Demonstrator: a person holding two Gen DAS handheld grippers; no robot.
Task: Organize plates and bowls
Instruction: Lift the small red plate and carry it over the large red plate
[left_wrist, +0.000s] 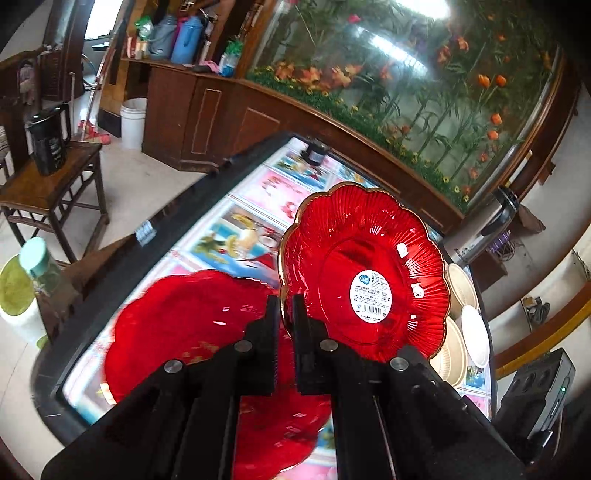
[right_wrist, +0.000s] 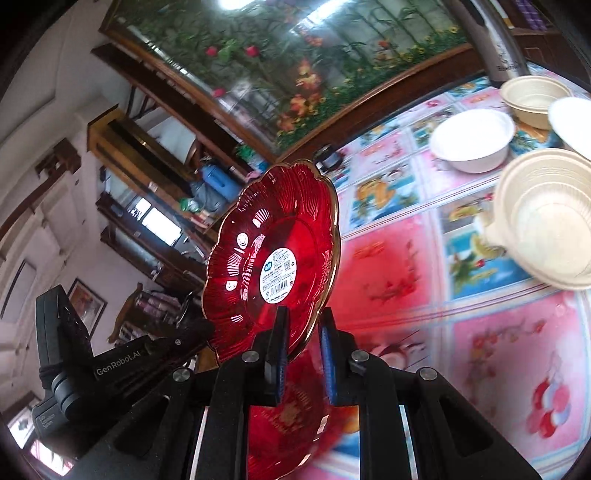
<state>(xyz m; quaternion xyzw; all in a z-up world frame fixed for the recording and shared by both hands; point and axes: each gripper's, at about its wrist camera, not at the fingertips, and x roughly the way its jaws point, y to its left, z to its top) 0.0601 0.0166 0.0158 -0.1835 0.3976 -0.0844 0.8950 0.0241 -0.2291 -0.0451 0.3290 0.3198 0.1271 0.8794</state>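
A red glass plate (left_wrist: 354, 258) with a gold scalloped rim and a white sticker is held tilted on edge above the table. My left gripper (left_wrist: 285, 299) is shut on its rim. In the right wrist view my right gripper (right_wrist: 304, 314) is shut on the lower rim of the same red plate (right_wrist: 273, 236), and the left gripper (right_wrist: 207, 325) grips its left edge. A second red plate (left_wrist: 184, 332) lies flat on the table below, also visible under the right fingers as the second plate (right_wrist: 288, 424).
The table (left_wrist: 236, 206) has a colourful picture cover. A white bowl (right_wrist: 472, 140) and beige bowls (right_wrist: 546, 221) stand at the right. A steel flask (left_wrist: 480, 229) and a small dark jar (left_wrist: 316, 151) sit at the far edge. A wooden side table (left_wrist: 48, 184) stands left.
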